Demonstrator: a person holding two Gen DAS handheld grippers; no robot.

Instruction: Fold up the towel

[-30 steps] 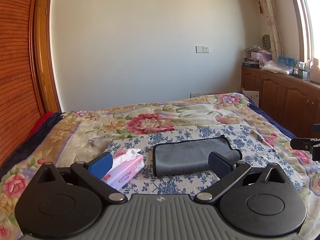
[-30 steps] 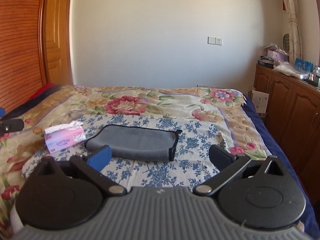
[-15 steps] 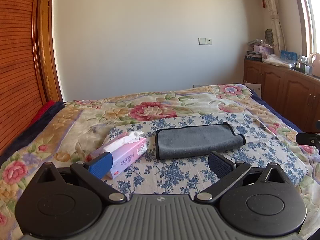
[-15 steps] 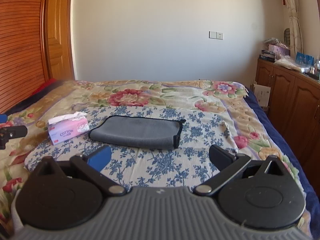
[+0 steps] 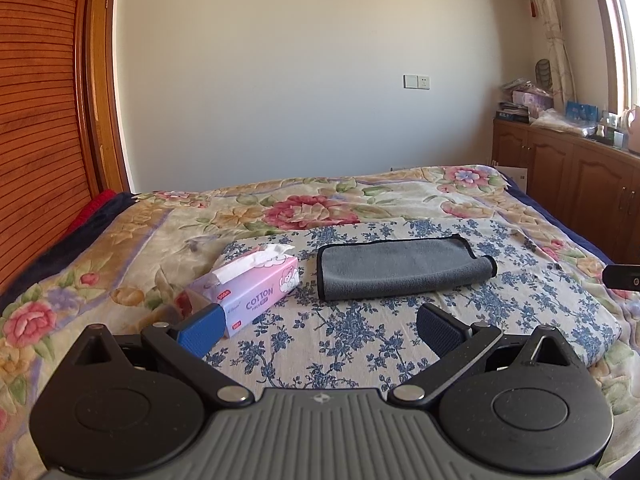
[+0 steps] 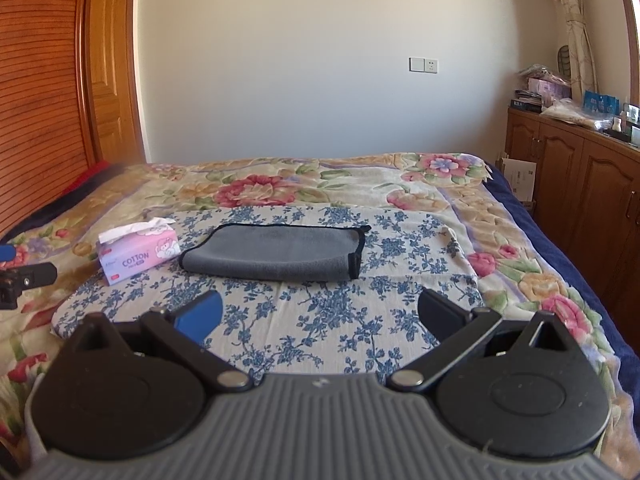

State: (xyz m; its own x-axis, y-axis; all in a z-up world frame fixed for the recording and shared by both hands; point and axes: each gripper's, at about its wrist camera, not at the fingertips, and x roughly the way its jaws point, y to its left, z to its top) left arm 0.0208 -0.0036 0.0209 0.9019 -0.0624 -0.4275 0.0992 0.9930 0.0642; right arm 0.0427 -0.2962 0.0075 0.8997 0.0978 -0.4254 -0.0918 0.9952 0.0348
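Observation:
A grey towel with a black hem (image 5: 404, 268) lies folded flat on the blue-flowered cloth (image 5: 360, 344) on the bed; it also shows in the right wrist view (image 6: 276, 254). My left gripper (image 5: 318, 330) is open and empty, held above the cloth, well short of the towel. My right gripper (image 6: 318, 316) is open and empty, also back from the towel. Each gripper's tip shows at the edge of the other's view.
A pink tissue box (image 5: 250, 288) lies left of the towel, also seen in the right wrist view (image 6: 138, 254). The floral bedspread (image 5: 304, 208) covers the bed. Wooden cabinets (image 6: 580, 184) with clutter stand at the right, a slatted wooden wall (image 5: 36, 140) at the left.
Both grippers have drawn back and risen away from the towel, which now sits farther off in both views. The towel and tissue box have not moved.

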